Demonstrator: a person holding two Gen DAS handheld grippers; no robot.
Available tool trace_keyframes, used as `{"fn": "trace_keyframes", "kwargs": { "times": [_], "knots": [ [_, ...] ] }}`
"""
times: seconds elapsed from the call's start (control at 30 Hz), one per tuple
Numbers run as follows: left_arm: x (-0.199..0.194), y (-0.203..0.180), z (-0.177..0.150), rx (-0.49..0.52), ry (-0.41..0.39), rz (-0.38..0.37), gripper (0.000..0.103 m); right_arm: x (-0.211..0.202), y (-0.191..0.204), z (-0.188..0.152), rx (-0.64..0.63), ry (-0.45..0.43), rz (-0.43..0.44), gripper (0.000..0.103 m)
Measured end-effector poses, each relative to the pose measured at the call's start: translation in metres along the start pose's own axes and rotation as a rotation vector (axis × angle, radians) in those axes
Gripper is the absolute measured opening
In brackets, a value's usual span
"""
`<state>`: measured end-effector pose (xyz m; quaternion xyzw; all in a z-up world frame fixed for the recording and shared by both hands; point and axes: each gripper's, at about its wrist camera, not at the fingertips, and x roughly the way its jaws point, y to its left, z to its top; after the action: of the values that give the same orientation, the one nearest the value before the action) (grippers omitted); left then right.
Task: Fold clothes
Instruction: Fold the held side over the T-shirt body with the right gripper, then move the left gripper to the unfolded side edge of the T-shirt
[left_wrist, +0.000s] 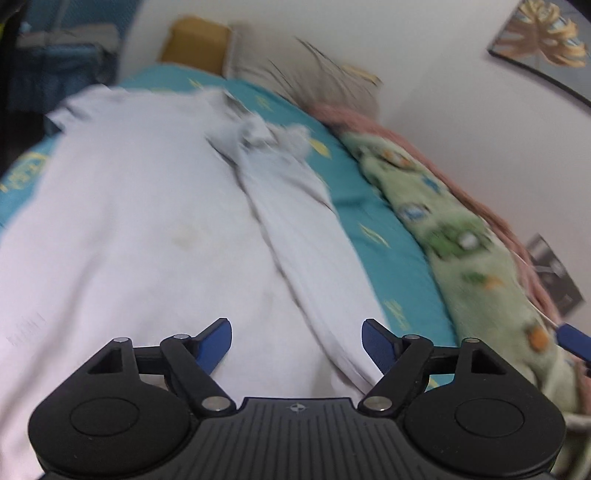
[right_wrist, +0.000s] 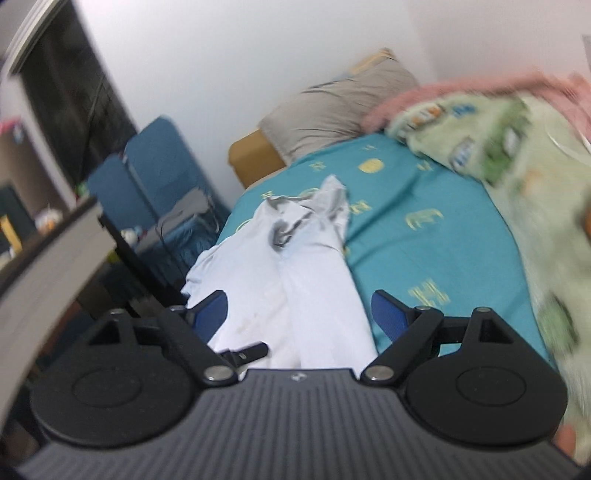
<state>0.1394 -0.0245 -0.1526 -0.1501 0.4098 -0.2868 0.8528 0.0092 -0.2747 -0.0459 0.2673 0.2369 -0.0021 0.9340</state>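
The left gripper (left_wrist: 296, 341) hangs with its blue-padded jaws spread and empty over the white cotton shirt (left_wrist: 147, 221), whose folded-over flap runs between them toward one o'clock, while the right gripper (right_wrist: 299, 317) likewise stands wide apart, gripping nothing, the shirt's lower end lying between its fingers. The shirt lies on a teal bedsheet with yellow motifs (right_wrist: 424, 229); from nine to three o'clock in the right view come a blue folding chair (right_wrist: 159, 166), a grey pillow (right_wrist: 332, 107) and a green patterned fleece blanket (right_wrist: 517, 155). Its long axis points to twelve o'clock, grey-trimmed collar farthest away.
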Motion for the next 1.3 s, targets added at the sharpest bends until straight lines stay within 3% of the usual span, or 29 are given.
{"fn": "trace_keyframes", "kwargs": {
  "times": [0.1,0.3,0.5,0.6,0.73,0.77,0.83,0.93,1.1,1.17,1.23,1.3],
  "knots": [
    [0.007,-0.011,-0.015,-0.02,0.067,-0.078,0.071,-0.008,-0.018,0.009,0.08,-0.02,0.021,0.086],
    [0.044,-0.005,-0.027,-0.177,0.149,-0.186,0.058,-0.001,-0.036,0.01,0.171,0.007,0.093,0.086],
    [0.048,-0.003,-0.02,-0.206,0.059,-0.314,0.055,0.016,-0.042,0.0,0.235,0.104,0.141,0.086],
    [0.038,0.0,-0.012,-0.221,0.016,-0.408,0.055,0.018,-0.041,0.001,0.235,0.107,0.136,0.086],
    [0.036,0.011,-0.006,-0.277,-0.016,-0.453,0.055,0.023,-0.048,0.001,0.271,0.12,0.114,0.086],
    [0.038,0.013,-0.005,-0.279,-0.019,-0.423,0.055,0.025,-0.051,0.0,0.293,0.129,0.114,0.086],
    [0.045,0.02,-0.004,-0.277,-0.016,-0.317,0.039,0.029,-0.056,-0.001,0.331,0.145,0.118,0.086],
    [0.059,0.034,-0.002,-0.317,-0.011,-0.217,0.038,0.034,-0.058,-0.003,0.348,0.158,0.12,0.086],
    [0.074,0.047,0.01,-0.368,-0.001,-0.24,0.041,0.039,-0.056,-0.005,0.34,0.171,0.11,0.087],
    [0.081,0.047,0.011,-0.375,0.002,-0.252,0.047,0.042,-0.056,-0.006,0.337,0.179,0.102,0.087],
    [0.088,0.042,0.012,-0.361,0.022,-0.271,0.061,0.045,-0.056,-0.007,0.333,0.188,0.093,0.087],
    [0.093,0.038,0.013,-0.345,0.04,-0.269,0.062,0.048,-0.055,-0.008,0.337,0.197,0.087,0.087]
  ]
}}
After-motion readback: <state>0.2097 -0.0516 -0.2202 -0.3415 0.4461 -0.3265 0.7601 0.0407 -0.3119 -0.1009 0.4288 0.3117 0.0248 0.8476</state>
